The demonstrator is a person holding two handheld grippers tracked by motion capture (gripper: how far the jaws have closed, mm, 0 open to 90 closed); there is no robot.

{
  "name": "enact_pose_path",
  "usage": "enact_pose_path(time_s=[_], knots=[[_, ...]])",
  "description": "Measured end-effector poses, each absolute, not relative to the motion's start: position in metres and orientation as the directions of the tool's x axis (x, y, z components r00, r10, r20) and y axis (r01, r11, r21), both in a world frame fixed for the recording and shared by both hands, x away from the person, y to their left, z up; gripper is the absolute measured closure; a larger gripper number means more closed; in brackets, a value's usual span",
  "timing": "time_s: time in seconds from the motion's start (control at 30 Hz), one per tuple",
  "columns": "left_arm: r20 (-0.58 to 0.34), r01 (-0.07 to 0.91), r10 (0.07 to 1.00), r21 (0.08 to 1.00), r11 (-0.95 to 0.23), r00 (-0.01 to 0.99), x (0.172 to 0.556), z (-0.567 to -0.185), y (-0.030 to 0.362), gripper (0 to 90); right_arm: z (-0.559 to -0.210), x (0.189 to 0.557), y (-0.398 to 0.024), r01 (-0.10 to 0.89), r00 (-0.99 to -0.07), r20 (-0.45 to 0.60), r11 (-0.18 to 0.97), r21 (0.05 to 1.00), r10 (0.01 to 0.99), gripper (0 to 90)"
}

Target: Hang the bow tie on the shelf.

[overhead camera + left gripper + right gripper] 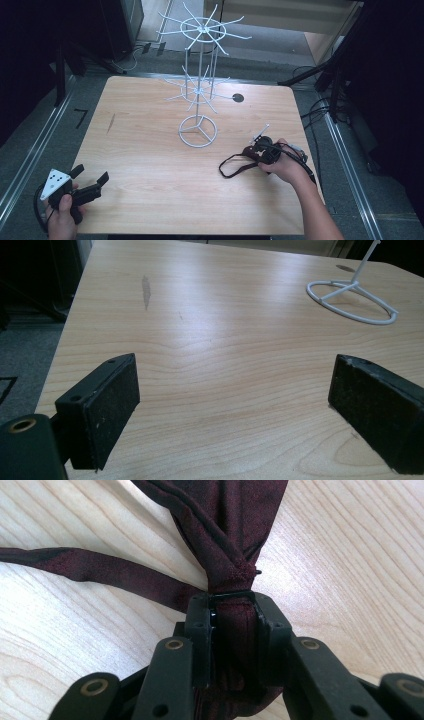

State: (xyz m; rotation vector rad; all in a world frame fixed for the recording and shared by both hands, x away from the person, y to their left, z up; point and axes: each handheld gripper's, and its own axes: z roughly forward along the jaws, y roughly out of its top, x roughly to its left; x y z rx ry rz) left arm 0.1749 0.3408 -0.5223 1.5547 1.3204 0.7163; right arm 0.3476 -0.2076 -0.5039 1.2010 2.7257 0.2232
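Our right gripper (264, 150), clenched on the dark red bow tie (235, 555), sits just right of the white wire rack (198, 131), strap trailing rackward, while our left gripper (90, 181) gapes far off.

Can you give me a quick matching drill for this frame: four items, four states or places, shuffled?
Items:
1. left gripper
2. right gripper
3. white wire rack
4. dark red tie

States or places:
A. stands upright at the middle of the table
B. pinched at its knot, strap trailing on the wood
C. open, nothing between its jaws
D. shut on fabric

Pairs: 1-C, 2-D, 3-A, 4-B
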Motion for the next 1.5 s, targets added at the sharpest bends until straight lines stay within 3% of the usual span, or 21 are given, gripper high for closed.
enact_pose_path(time_s=[0.47,0.53,0.97,1.17,1.5], knots=[[-0.134,0.411,0.96,0.911,0.021,0.246,0.175,-0.522,0.341,6.8,-0.5,0.336,-0.225,0.762,-0.585,0.056,0.525,0.38,0.809,73.7],[-0.132,0.412,0.96,0.911,0.02,0.245,0.175,-0.522,0.341,6.8,-0.495,0.331,-0.225,0.762,-0.559,0.085,0.472,0.443,0.825,73.7],[-0.134,0.412,0.96,0.911,0.022,0.246,0.175,-0.522,0.341,6.8,-0.48,0.32,-0.229,0.72,-0.512,0.159,0.321,0.615,0.844,73.6],[-0.131,0.412,0.961,0.911,0.02,0.243,0.175,-0.522,0.34,6.8,-0.472,0.312,-0.234,0.694,-0.458,0.245,0.171,0.7,0.855,73.6],[-0.132,0.413,0.961,0.911,0.021,0.242,0.175,-0.522,0.34,6.8,-0.457,0.305,-0.234,0.63,-0.429,0.3,0.044,0.775,0.852,73.5]])
